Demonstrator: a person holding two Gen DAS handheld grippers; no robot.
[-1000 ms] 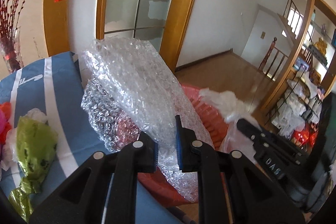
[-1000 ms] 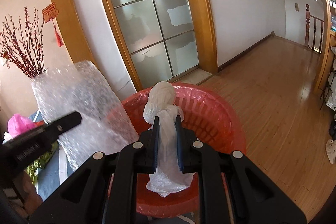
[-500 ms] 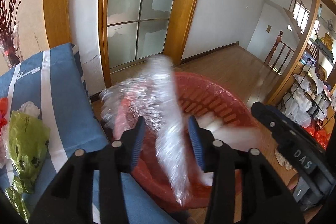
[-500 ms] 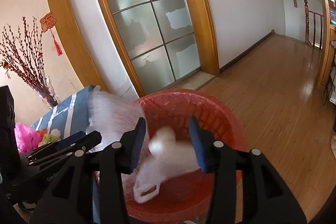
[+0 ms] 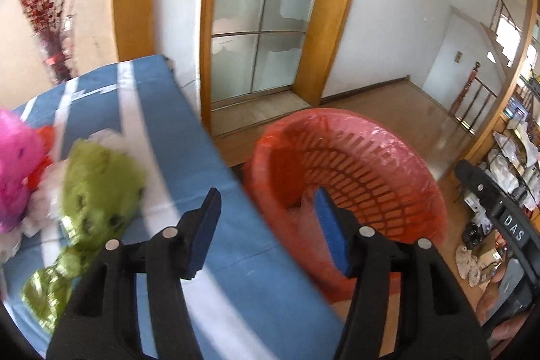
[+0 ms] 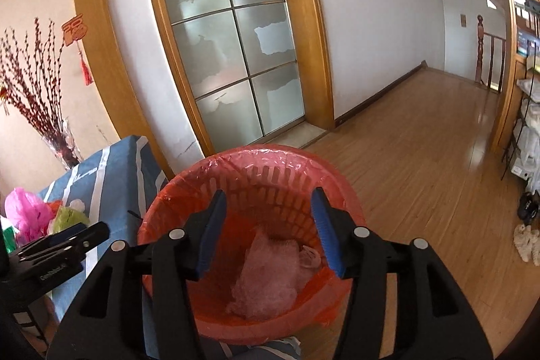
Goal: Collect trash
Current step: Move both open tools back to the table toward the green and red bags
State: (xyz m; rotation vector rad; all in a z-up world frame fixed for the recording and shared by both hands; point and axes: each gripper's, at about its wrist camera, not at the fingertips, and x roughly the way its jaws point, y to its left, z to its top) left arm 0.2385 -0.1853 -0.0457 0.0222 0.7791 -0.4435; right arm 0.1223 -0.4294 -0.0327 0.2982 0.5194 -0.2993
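Note:
A red plastic basket point(image 6: 256, 157) lined with a thin bag stands on the floor beside a blue-striped table point(image 5: 162, 130). Bubble wrap point(image 6: 266, 279) and a white plastic bag point(image 6: 308, 258) lie inside the basket. My right gripper point(image 6: 268, 231) hangs above the basket, its jaws opening with nothing between them. My left gripper point(image 5: 268, 228) is over the table edge next to the basket point(image 5: 354, 137), jaws opening and empty. A green wrapper point(image 5: 98, 191), a pink bag point(image 5: 17, 164) and white scraps point(image 5: 108, 137) lie on the table to its left.
A vase of red branches point(image 6: 30, 90) stands behind the table. A glass sliding door point(image 6: 229, 32) with a wooden frame lies behind the basket. Wooden floor point(image 6: 422, 164) stretches to the right, with shelves point(image 5: 516, 150) and a stair rail point(image 6: 481, 46) beyond.
Both grippers opened. The bubble wrap left the left gripper and the white bag left the right one; both fell into the basket. The left gripper swung left toward the table.

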